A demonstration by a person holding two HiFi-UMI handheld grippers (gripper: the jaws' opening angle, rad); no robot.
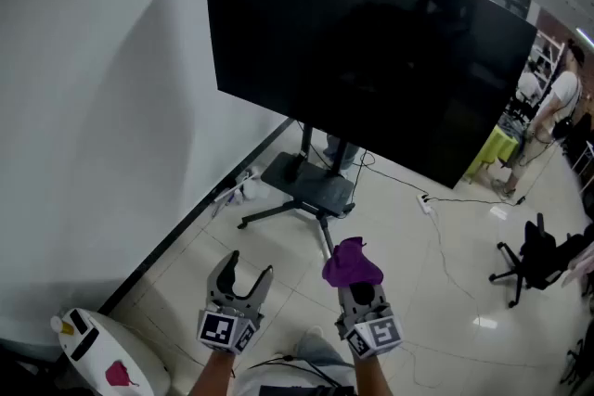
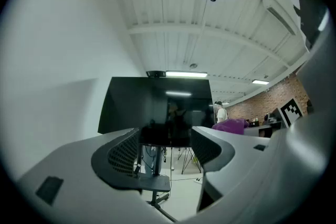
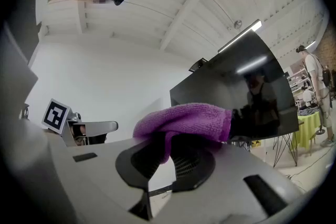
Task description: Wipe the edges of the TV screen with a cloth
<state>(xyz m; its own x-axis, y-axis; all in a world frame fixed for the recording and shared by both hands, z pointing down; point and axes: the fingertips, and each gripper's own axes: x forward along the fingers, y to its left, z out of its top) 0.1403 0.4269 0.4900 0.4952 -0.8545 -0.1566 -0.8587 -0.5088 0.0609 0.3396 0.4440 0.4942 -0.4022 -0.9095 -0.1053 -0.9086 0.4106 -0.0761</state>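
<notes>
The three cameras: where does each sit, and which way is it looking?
Head view: on the person's head, facing forward and down at the TV screen; left gripper and right gripper show below.
Left gripper view: on the left gripper, facing the screen past its open, empty jaws.
Right gripper view: on the right gripper, facing the screen past jaws shut on the purple cloth.
Shared: all three show the screen and cloth.
</notes>
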